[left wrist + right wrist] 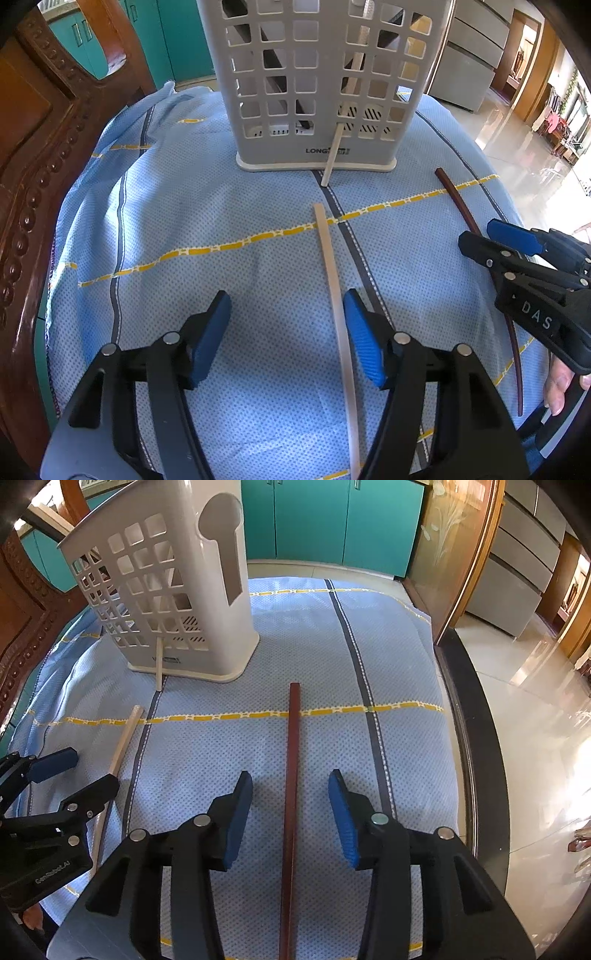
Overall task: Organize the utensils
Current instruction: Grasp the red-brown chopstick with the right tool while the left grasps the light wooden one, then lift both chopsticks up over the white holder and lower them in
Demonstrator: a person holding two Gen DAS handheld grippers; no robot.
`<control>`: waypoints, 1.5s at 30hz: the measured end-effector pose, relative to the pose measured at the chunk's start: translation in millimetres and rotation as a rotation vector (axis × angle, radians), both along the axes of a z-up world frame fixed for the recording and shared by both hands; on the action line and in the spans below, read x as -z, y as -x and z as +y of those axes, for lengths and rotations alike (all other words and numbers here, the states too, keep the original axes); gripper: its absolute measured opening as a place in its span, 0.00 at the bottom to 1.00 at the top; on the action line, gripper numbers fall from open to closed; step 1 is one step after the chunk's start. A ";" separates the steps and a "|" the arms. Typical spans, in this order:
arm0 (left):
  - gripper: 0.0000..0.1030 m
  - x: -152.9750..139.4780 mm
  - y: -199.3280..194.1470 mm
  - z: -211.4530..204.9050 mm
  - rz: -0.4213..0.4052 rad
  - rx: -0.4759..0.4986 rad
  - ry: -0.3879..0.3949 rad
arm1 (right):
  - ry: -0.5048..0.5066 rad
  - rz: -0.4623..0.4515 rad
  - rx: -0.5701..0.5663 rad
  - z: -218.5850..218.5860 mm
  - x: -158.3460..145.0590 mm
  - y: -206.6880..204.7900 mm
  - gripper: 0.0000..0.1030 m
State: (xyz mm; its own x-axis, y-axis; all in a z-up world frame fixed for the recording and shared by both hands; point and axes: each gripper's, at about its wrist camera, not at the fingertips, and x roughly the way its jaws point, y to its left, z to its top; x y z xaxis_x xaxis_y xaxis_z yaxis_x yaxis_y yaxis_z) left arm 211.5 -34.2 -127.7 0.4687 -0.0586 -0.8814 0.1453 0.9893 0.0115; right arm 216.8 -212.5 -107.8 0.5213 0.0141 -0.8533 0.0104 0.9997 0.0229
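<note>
A pale chopstick (328, 251) lies on the blue cloth between the fingers of my left gripper (286, 295), close to the right pad; the jaws stand wide and do not press it. A dark brown chopstick (293, 738) lies between the fingers of my right gripper (290, 775), which is open with a gap on both sides. Ahead stands a grey slotted utensil holder (314, 92) with dark utensils inside. Another pale stick (330, 158) pokes out through a low hole of the holder onto the cloth. The right gripper (480, 232) also shows at the right edge of the left wrist view.
A blue checked cloth (184, 203) with yellow and grey stripes covers the table. A carved wooden chair back (37, 147) rises at the left. The table's dark edge (472, 720) runs along the right, with tiled floor beyond. Teal cabinets (314, 517) stand behind.
</note>
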 end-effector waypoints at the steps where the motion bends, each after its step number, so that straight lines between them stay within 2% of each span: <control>1: 0.63 -0.1 -0.5 0.0 0.000 0.000 0.000 | 0.006 -0.002 -0.001 1.1 0.5 0.0 0.44; 6: 0.63 -0.3 -0.1 -0.1 0.000 -0.002 0.000 | 0.015 -0.011 0.004 0.3 1.5 -4.3 0.46; 14: 0.63 0.5 -2.8 4.1 0.002 -0.005 0.019 | 0.009 -0.020 -0.008 0.5 1.7 -9.1 0.46; 16: 0.59 0.3 -3.0 3.8 -0.001 -0.001 0.024 | 0.003 -0.022 -0.024 1.4 0.6 -8.9 0.32; 17: 0.54 -0.2 -3.1 2.8 -0.005 0.002 0.025 | 0.000 -0.022 -0.030 1.8 0.3 -8.3 0.28; 19: 0.43 -1.3 -2.8 1.0 -0.013 0.000 0.026 | -0.006 -0.022 -0.041 3.9 -0.3 -8.2 0.12; 20: 0.36 -1.7 -3.3 0.1 -0.016 0.000 0.026 | -0.017 -0.019 -0.049 4.5 -0.4 -8.2 0.08; 22: 0.22 -2.4 -4.6 0.1 -0.027 -0.010 0.023 | -0.041 -0.015 -0.057 5.0 -0.8 -8.0 0.06; 23: 0.10 -2.7 -5.5 0.0 -0.029 -0.012 0.024 | -0.046 -0.016 -0.054 5.5 -0.8 -7.1 0.06; 26: 0.07 -5.1 -6.2 4.2 -0.041 -0.037 0.042 | -0.083 -0.039 -0.050 3.2 -6.6 -4.1 0.06; 31: 0.07 -39.7 4.9 12.6 -0.181 -0.067 0.028 | -0.153 -0.181 -0.079 -4.1 -46.8 17.1 0.06; 38: 0.07 -103.8 35.8 25.6 -0.366 -0.063 0.090 | -0.258 -0.432 -0.132 -20.9 -121.6 62.6 0.06; 45: 0.07 -156.8 62.1 28.8 -0.513 -0.044 0.120 | -0.334 -0.609 -0.147 -32.0 -189.4 90.8 0.06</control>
State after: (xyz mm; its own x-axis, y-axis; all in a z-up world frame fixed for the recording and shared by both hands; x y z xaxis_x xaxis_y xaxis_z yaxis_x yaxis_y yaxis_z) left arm 149.4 -5.5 29.0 0.8424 -0.1150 -0.5264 0.1085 0.9931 -0.0433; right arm 126.0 -244.5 81.6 0.8771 0.3311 -0.3480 -0.2363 0.9282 0.2875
